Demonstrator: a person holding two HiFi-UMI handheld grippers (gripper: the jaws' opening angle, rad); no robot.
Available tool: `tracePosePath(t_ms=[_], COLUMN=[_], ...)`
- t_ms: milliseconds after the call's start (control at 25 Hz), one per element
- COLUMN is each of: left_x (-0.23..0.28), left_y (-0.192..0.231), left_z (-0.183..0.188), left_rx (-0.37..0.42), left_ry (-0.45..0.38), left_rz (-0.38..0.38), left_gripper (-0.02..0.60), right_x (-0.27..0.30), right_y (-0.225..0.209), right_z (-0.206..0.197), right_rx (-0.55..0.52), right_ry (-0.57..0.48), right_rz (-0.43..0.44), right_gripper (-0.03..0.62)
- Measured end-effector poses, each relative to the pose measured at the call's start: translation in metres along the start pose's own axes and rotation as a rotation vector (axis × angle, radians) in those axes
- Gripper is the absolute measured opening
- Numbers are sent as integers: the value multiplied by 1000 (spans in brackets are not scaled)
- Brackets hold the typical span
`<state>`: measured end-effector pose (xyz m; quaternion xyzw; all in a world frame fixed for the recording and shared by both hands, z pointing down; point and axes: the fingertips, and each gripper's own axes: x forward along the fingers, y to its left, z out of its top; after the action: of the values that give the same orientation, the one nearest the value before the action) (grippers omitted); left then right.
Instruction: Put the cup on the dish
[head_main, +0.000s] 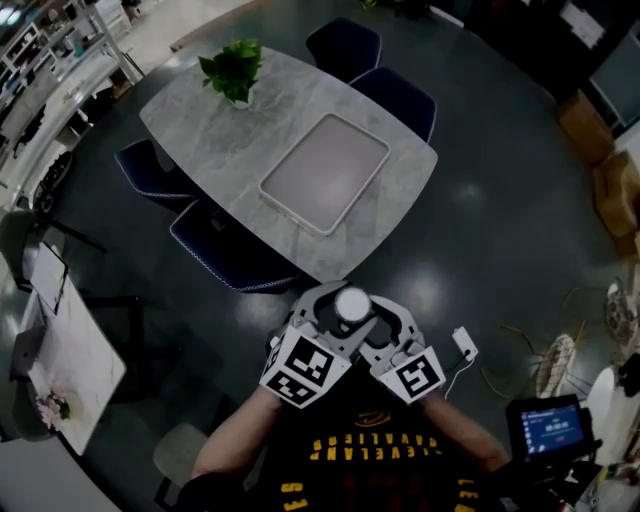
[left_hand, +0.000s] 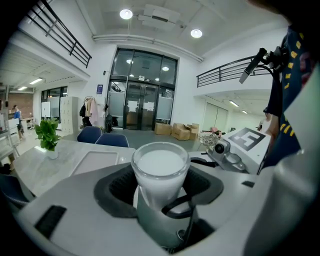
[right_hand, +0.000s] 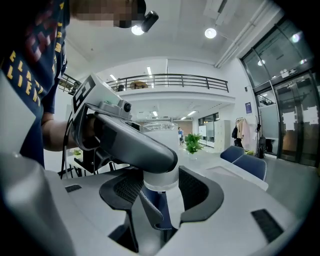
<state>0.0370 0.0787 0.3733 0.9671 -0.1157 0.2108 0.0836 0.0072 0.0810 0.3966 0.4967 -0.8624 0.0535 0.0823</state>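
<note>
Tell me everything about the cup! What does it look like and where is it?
The round clear glass cup has a thick rim and looks milky white inside. It stands upright in the air above the dark floor, gripped between the fingers of the left gripper and the right gripper, which close on it from both sides. It is short of the grey marble table and not on the pale rectangular dish.

The cup (head_main: 352, 305) was milky white. The table (head_main: 220, 140) was grey, marble-veined, its chairs (head_main: 400, 95) navy, the plant (head_main: 232, 68) green.
</note>
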Motion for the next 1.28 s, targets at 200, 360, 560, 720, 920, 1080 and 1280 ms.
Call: tracePosePath(t_ms=[200,360,560,720,920,1080,1280], left_x=[9,19,26,45,77,107,134], left_y=[9,26,55,80,111,134,163], left_z=[-6,-7,8,14,22,34,41], left_rx=[2,-8,-7,-10,-31,-19,-80], left_ry=[21,32,35,43,60,80,73], left_rz=[-5,12,64,95,140,187,239], left_gripper=[264,264,264,264,264,264,264], right_x=[9,22,45,65,86,100,119], right_y=[-8,-20,-39,-65,-103,-139,-172], right_z=[-3,-7,1,4,-2,-3,-9], right_rx=[20,25,18,17,18,19,20], right_ry=[14,15,3,3,33,50,78], right_rz=[1,23,66,97,152,189,246], right_gripper=[221,221,222,221,221,221,221])
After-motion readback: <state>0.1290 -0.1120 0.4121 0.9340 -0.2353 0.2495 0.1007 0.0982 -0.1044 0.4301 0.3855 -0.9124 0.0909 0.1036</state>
